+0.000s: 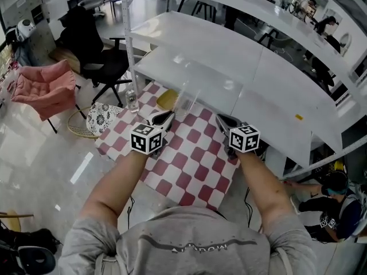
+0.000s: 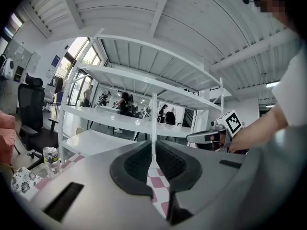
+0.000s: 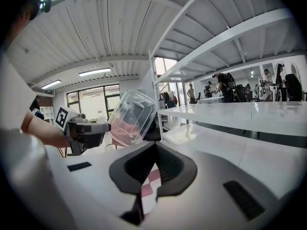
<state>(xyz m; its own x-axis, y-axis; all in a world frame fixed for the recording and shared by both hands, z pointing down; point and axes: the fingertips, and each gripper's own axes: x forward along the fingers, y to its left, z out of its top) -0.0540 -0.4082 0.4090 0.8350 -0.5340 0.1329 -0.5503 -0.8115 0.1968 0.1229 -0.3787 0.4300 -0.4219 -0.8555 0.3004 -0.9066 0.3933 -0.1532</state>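
Right gripper view: clear rounded container (image 3: 132, 116), tilted.

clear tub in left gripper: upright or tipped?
Tipped. In the right gripper view the tub leans on its side, its broad face toward the camera, pinched at one edge by the left gripper.

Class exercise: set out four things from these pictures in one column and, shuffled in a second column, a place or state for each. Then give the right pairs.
Things
1. clear container
2. bottle
3. pink armchair
4. right gripper

Places or states
A. on the floor, left of the checked cloth
B. jaws shut, nothing between them
C. gripped at its edge by the left gripper
D. upright at the left edge of the checked cloth

Pairs: 1-C, 2-D, 3-A, 4-B
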